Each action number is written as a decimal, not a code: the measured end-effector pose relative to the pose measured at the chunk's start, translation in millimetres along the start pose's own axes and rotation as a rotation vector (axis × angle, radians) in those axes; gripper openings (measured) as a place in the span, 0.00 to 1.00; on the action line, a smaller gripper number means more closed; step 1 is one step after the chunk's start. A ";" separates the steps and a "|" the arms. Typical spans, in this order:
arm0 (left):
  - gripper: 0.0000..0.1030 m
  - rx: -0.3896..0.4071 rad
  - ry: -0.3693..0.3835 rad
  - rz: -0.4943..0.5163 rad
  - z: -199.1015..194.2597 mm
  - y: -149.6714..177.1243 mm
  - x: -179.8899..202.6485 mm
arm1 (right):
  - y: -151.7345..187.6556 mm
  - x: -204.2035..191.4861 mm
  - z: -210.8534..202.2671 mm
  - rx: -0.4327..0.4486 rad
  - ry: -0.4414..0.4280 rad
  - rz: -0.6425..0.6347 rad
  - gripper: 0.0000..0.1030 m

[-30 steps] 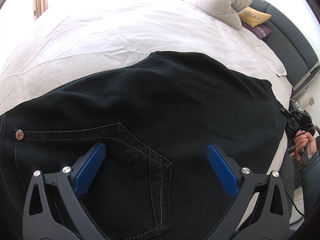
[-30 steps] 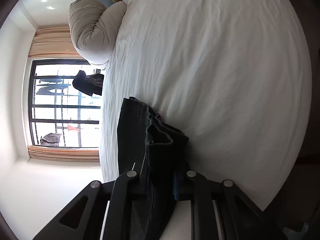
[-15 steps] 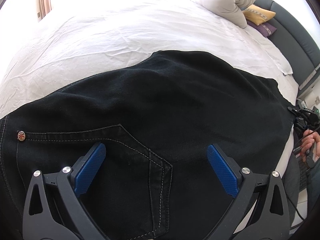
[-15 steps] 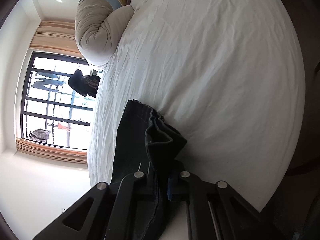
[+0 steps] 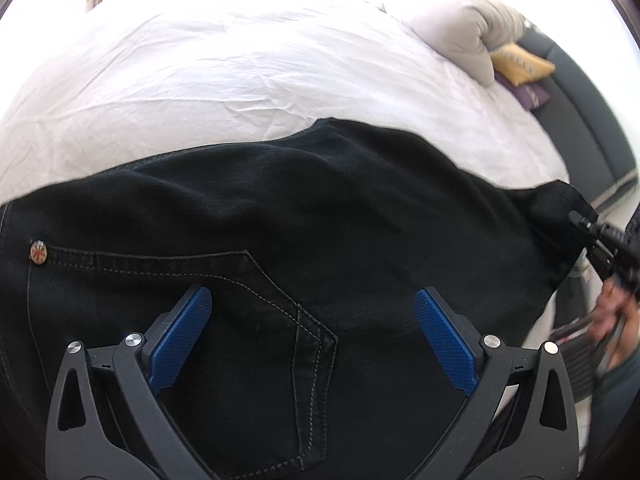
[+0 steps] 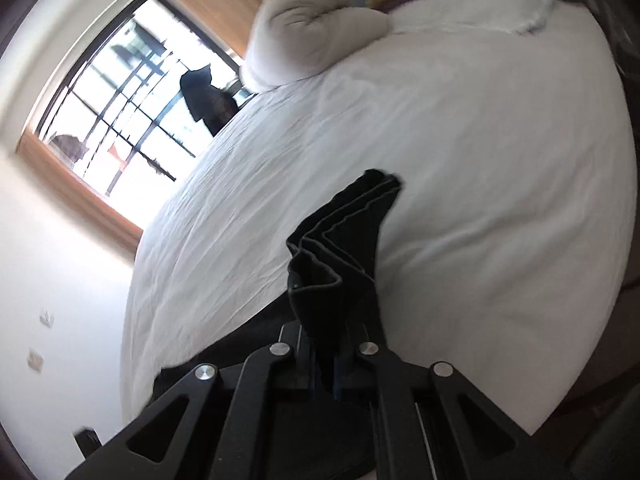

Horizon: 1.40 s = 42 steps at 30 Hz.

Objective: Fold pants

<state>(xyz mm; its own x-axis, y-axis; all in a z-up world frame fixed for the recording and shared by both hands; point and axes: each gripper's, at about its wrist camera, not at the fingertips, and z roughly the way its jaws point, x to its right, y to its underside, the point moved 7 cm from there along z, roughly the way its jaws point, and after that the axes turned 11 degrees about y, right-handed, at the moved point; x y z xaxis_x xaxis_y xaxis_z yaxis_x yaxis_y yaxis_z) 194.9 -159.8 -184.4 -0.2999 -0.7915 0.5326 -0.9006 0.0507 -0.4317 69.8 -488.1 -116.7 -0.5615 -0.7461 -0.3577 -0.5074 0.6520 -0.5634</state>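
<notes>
Black pants [image 5: 304,216] lie spread across the near part of the bed, on the white sheet [image 5: 224,68], back pocket w/ light stitching [image 5: 256,320] facing up and a small rivet [image 5: 39,251] at the pocket's left corner. Left gripper [image 5: 312,324] hangs just over the pocket area, blue pads [image 5: 180,332] far apart, nothing between them; can't tell if the tips touch the cloth. At the pants' right end the hem is bunched and pinched in the right gripper [image 6: 325,368], its jaws closed tight on the fabric; the folded hem layers [image 6: 352,232] stick up past the fingers, lifted off the sheet. In the left wrist view that same gripper [image 5: 612,248] shows at the far right edge w/ the person's hand [image 5: 616,320] behind it, blurred. Grey rolled duvet [image 6: 308,28] sits at the head of the bed, yellow cushion [image 5: 520,66] and purple one [image 5: 530,94] beside it near the dark headboard [image 5: 592,120]. Window [image 6: 120,112] w/ dark bars in the right wrist view
</notes>
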 end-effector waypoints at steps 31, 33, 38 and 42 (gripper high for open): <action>0.50 -0.065 0.360 -0.329 1.0 -6.6 9.9 | 242.1 -236.1 -61.6 0.029 -0.141 -1.095 0.07; 0.41 -0.057 0.351 -0.331 -3.5 -5.0 3.4 | 242.4 -237.2 -62.8 0.025 -0.144 -1.094 0.07; 0.35 -0.041 0.321 -0.337 -12.4 -3.8 -14.4 | 243.9 -239.4 -60.4 0.001 -0.148 -1.083 0.07; 0.35 -0.031 0.300 -0.353 -15.4 0.6 -26.1 | 248.7 -242.7 -57.1 -0.012 -0.156 -1.099 0.07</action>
<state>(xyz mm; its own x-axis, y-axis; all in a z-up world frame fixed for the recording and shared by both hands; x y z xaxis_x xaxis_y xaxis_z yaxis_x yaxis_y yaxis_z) 197.3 -129.8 -187.4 -0.0465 -0.5527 0.8321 -0.9715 -0.1687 -0.1663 42.6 -137.1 -127.5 0.2862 -0.9272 0.2415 -0.6856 -0.3742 -0.6244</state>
